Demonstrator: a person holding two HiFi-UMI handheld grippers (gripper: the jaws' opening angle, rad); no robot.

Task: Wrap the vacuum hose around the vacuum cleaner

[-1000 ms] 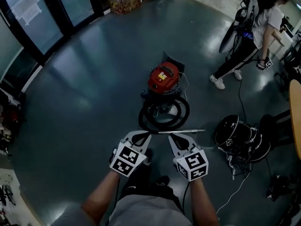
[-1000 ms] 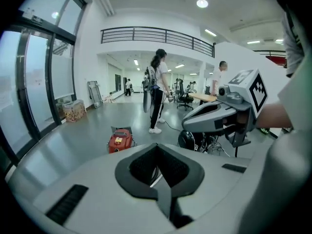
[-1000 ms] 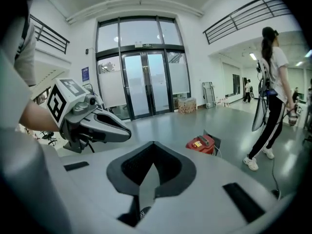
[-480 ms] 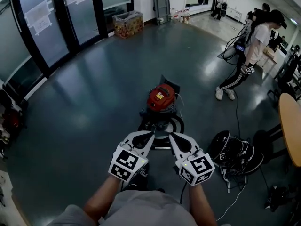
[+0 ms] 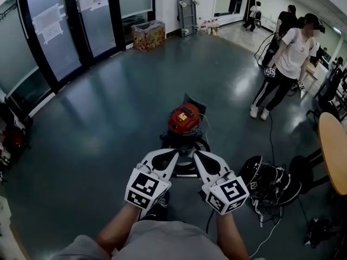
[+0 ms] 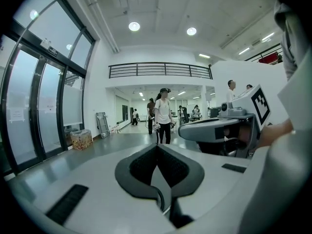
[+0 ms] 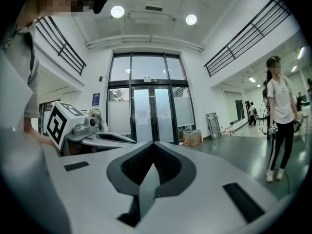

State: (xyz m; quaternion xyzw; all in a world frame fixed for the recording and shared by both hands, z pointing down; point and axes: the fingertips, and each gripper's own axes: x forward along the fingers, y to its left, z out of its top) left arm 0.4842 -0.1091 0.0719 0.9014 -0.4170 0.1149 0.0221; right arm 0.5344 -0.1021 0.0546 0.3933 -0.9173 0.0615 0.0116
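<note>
A red vacuum cleaner (image 5: 184, 118) stands on the dark floor (image 5: 97, 123), with its black hose (image 5: 201, 144) coiled round its base. Nearer the camera, the left tongs (image 5: 173, 154) and right tongs (image 5: 197, 155) are held side by side, both closed on nothing. A person in a white shirt (image 5: 290, 47) stands well off to the right.

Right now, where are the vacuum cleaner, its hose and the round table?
vacuum cleaner (image 5: 183, 118), head view, on its red top housing.
hose (image 5: 205, 145), head view, on the right side of its dark coil.
round table (image 5: 332, 150), head view, on its bare wooden top.
</note>
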